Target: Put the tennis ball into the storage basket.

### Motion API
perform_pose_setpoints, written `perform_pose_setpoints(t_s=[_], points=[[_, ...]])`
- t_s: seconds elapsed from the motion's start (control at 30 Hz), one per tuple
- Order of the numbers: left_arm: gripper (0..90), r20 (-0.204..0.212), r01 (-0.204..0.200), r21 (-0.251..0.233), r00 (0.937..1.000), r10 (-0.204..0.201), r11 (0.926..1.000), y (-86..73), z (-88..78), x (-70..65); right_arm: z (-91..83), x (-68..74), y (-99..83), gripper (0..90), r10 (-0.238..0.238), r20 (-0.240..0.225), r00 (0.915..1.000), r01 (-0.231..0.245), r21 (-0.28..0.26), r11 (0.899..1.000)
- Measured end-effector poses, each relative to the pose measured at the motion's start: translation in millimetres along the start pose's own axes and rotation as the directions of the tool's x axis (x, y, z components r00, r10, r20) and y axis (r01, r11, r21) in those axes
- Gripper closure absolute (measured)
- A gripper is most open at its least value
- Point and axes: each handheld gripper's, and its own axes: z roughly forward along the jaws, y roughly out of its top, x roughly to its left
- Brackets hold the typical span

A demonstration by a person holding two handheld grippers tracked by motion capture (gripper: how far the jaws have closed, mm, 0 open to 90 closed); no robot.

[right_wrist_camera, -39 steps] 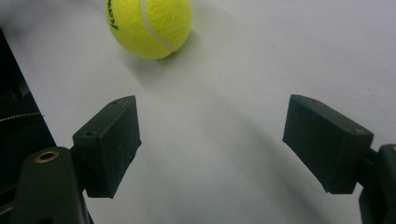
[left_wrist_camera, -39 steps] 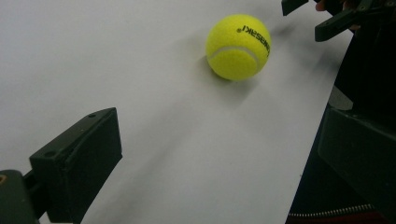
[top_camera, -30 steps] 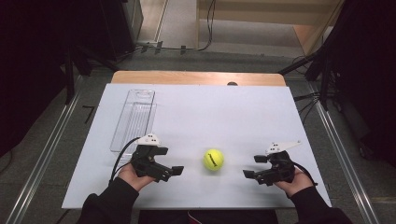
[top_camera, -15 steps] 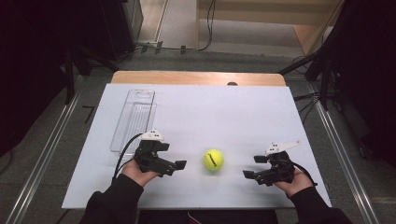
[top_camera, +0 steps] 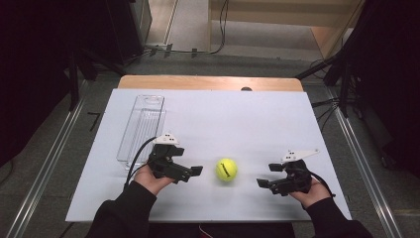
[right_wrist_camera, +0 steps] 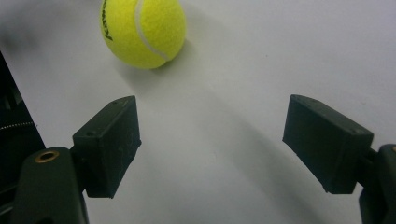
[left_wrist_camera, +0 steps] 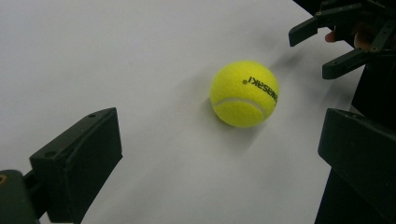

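Note:
A yellow-green tennis ball (top_camera: 226, 169) lies on the white tabletop (top_camera: 233, 124) near the front edge, between my two grippers. My left gripper (top_camera: 194, 172) is a short way to the ball's left, open, pointing at it. In the left gripper view the ball (left_wrist_camera: 244, 93) rests just ahead of the wide-spread jaws of my left gripper (left_wrist_camera: 224, 163), not touching them. My right gripper (top_camera: 263, 177) stands open to the ball's right. In the right gripper view the ball (right_wrist_camera: 142, 30) sits ahead and left of the empty, open right gripper (right_wrist_camera: 219, 140).
A clear plastic tray (top_camera: 142, 128) lies lengthwise at the table's left, just behind my left hand. The table's far wooden edge (top_camera: 208, 83) runs along the back. Metal rails (top_camera: 47, 163) flank the table on the floor.
My left gripper has moved right and slightly forward, closing in on the ball. The right gripper and the ball have stayed put.

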Motion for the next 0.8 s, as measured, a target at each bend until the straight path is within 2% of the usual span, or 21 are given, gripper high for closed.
perform_pose_setpoints(t_s=[0.13,0.4,0.8], points=[[0.0,-0.005,-0.001,-0.006,1.0,0.001,1.0,2.3,1.0,0.2,-1.4,-0.1,1.2,16.9,0.002,0.009,1.0,-0.001,-0.045,0.999],[0.1,-0.002,-0.013,-0.019,0.9999,0.013,0.9997,6.9,4.5,-0.7,-5.1,-4.4,-1.7,16.9,0.014,0.022,0.9997,-0.012,-0.082,0.997],[0.1,0.02,-0.04,-0.018,0.999,0.04,0.999,19.9,15.6,-7.1,-4.5,-3.4,-2.3,16.9,0.023,0.02,0.9995,-0.021,-0.068,0.997]])
